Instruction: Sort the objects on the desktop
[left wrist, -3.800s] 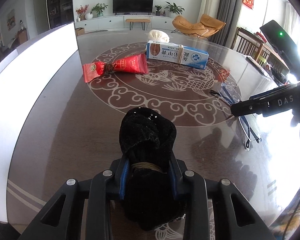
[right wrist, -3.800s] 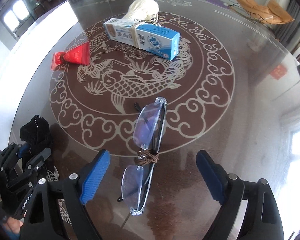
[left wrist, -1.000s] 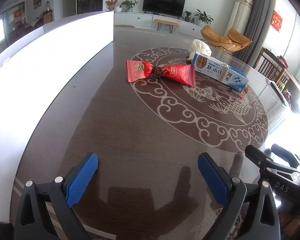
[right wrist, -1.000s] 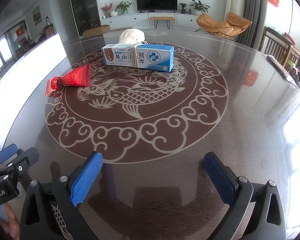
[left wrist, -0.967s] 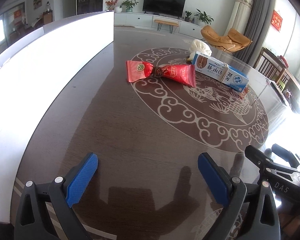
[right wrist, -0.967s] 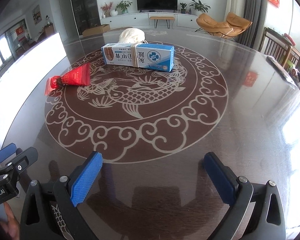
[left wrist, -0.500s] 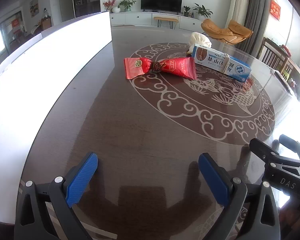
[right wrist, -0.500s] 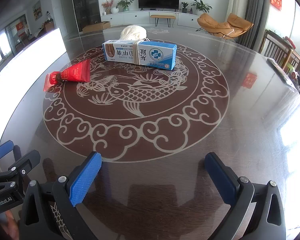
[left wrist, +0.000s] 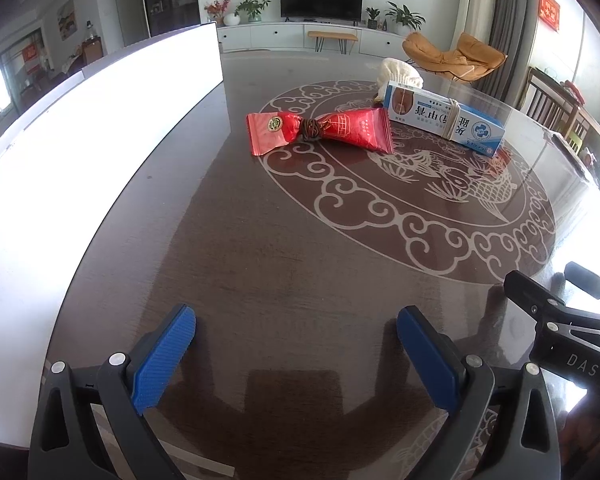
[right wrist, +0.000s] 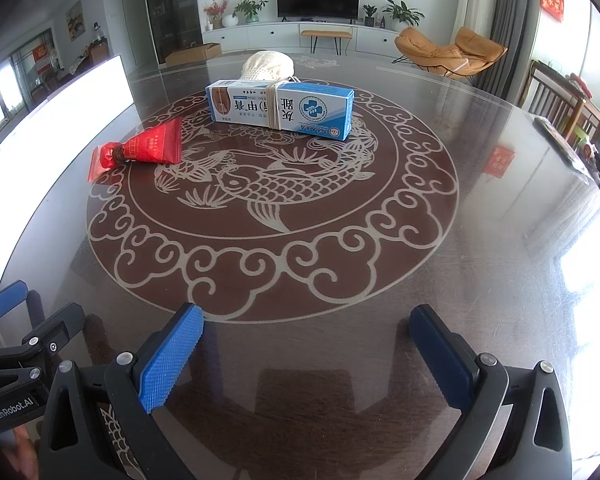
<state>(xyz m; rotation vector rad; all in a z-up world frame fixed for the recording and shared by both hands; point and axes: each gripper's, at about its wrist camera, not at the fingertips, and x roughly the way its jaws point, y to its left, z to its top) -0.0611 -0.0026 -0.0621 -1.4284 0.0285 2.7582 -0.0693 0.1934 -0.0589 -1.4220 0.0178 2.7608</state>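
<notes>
Gone from between the fingers is the black fabric bundle that was clamped by the left gripper [left wrist: 296, 340] a few seconds back, and the spectacles that lay under the right gripper [right wrist: 306, 340] are no longer seen on the table; both claws are now held wide apart with nothing in them, low over the near edge of the table [right wrist: 500, 240]. Ribbed blue pads [left wrist: 164, 360] are carried on black plastic arms with silver screws. A glossy, dark brown surface is shown, inlaid with a pale ring of cloud scrolls and a fish, and reflections of the room are picked up in it. Well ahead of both grippers, on the far side of the ring, three things are left: a crinkled red foil packet [left wrist: 320, 130], pinched at the middle by a brown tie into a bow shape, lying toward the left; a long blue and white cardboard box [right wrist: 280, 110], banded with elastic, lying flat near the centre; and a rounded cream knitted item [right wrist: 268, 65] just behind the box, whether touching it cannot be told. A bright white panel [left wrist: 80, 140] is seen along the left edge
</notes>
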